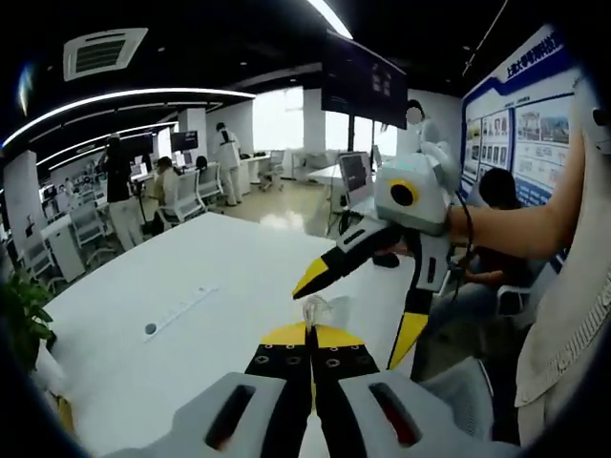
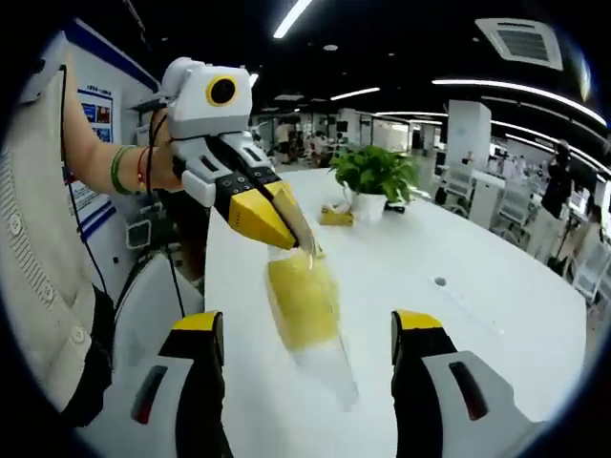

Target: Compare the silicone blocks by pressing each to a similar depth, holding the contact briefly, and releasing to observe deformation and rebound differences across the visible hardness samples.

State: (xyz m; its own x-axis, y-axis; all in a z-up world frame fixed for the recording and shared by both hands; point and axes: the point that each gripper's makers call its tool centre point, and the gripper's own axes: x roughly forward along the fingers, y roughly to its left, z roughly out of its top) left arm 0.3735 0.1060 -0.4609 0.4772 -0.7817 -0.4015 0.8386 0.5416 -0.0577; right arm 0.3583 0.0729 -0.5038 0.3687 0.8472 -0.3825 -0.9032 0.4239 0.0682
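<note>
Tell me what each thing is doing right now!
Left gripper: jaws shut on the clear bag's top.
Right gripper: jaws open, holding nothing.
Clear bag: hanging above the table, yellow block inside.
Potted plant: standing upright on the white table.

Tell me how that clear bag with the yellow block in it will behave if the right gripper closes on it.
The clear bag, pinched at its top by the left gripper, hangs limp, so it probably swings or folds rather than resisting. Its film looks glossy, likely slippery. The right gripper stands open around it; the yellow block may yield slightly.
</note>
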